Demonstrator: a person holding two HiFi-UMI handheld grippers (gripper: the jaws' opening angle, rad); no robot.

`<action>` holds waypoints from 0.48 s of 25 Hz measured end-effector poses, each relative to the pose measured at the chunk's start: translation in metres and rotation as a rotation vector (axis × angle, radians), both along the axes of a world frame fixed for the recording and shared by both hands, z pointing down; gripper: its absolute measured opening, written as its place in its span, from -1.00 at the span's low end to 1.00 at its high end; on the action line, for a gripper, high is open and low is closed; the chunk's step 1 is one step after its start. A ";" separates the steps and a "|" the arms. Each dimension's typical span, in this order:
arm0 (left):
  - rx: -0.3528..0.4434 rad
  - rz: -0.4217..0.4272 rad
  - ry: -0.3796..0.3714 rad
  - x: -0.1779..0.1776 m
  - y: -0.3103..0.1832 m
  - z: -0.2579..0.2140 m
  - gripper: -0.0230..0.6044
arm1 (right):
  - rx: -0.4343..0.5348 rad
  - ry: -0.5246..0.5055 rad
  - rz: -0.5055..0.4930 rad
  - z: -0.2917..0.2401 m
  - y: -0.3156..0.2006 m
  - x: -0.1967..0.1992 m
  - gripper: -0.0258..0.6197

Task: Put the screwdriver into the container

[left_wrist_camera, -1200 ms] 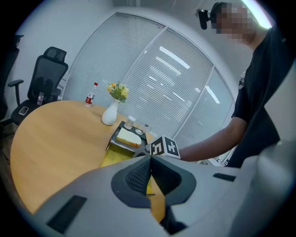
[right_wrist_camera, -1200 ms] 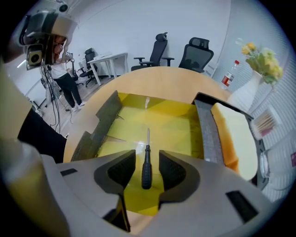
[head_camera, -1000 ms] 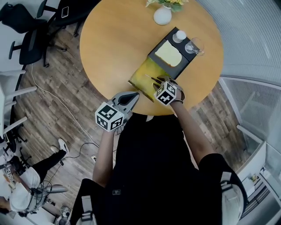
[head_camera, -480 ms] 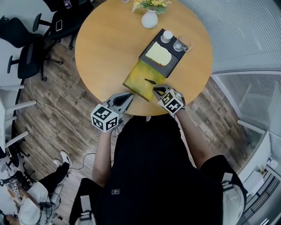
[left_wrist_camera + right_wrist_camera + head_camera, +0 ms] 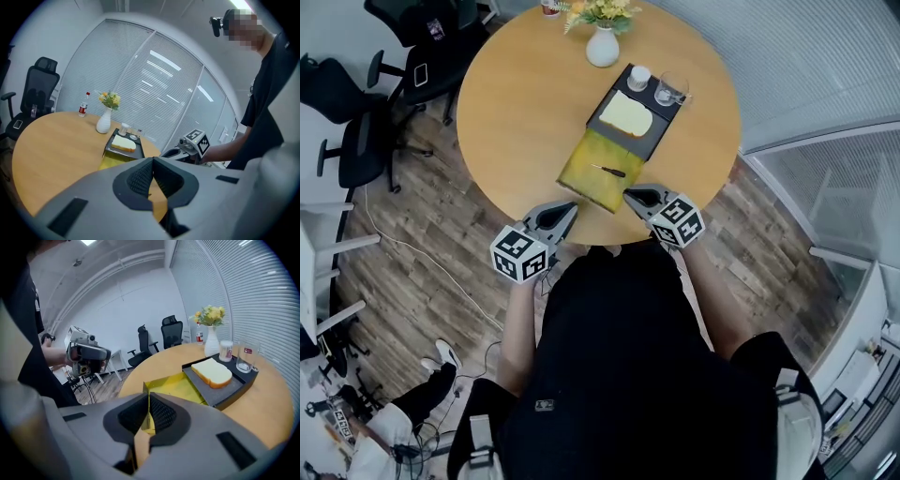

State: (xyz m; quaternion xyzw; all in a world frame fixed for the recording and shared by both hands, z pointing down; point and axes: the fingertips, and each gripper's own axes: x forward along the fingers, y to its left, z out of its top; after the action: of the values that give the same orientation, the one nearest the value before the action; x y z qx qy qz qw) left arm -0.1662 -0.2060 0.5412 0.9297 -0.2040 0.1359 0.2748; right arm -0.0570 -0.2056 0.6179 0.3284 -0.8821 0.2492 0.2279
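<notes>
The screwdriver, thin with a dark handle, lies inside the flat yellow container near the table's front edge. My right gripper is just in front of the container's near right corner, shut and empty. My left gripper hovers at the table's edge, left of the container, also shut with nothing in it. In the right gripper view, the container shows past the closed jaws of the right gripper; the screwdriver is hidden there. The left gripper looks across the table at the container.
A black tray behind the container holds a slice of bread, a white cup and a glass. A white vase with flowers stands further back. Office chairs stand left of the round table.
My right gripper has drawn back from over the yellow container to the table's edge, leaving the screwdriver lying in it. The left gripper has stayed at the table's edge.
</notes>
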 end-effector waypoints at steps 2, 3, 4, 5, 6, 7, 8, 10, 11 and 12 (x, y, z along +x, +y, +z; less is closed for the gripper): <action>0.003 0.004 0.002 0.001 0.003 -0.001 -0.91 | 0.022 -0.012 0.008 -0.007 0.006 0.001 -0.89; 0.004 0.006 0.003 0.001 0.005 -0.002 -0.91 | 0.030 -0.015 0.011 -0.009 0.009 0.001 -0.89; 0.005 0.008 0.003 0.002 0.006 -0.002 -0.91 | 0.038 -0.015 0.011 -0.009 0.011 0.001 -0.89; 0.006 0.010 0.004 0.002 0.007 -0.003 -0.91 | 0.043 -0.010 0.009 -0.008 0.013 0.002 -0.89; 0.008 0.012 0.003 0.003 0.007 -0.003 -0.91 | 0.047 -0.001 0.007 -0.006 0.014 0.003 -0.89; 0.009 0.016 0.002 0.004 0.008 -0.003 -0.91 | 0.050 0.005 0.007 -0.005 0.016 0.005 -0.89; 0.011 0.020 0.001 0.005 0.008 -0.004 -0.91 | 0.055 0.008 0.010 -0.005 0.018 0.006 -0.89; 0.016 0.026 0.001 0.006 0.009 -0.005 -0.91 | 0.067 0.000 0.017 -0.007 0.020 0.007 -0.89; 0.018 0.027 0.000 0.005 0.009 -0.005 -0.91 | 0.070 -0.006 0.019 -0.008 0.021 0.007 -0.89; 0.020 0.026 -0.001 0.005 0.009 -0.005 -0.91 | 0.067 -0.011 0.019 -0.008 0.022 0.007 -0.89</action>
State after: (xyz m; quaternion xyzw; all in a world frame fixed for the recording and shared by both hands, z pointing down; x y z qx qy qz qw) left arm -0.1608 -0.1967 0.5360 0.9349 -0.1932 0.1380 0.2637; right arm -0.0498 -0.1837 0.6100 0.3429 -0.8881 0.2234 0.2094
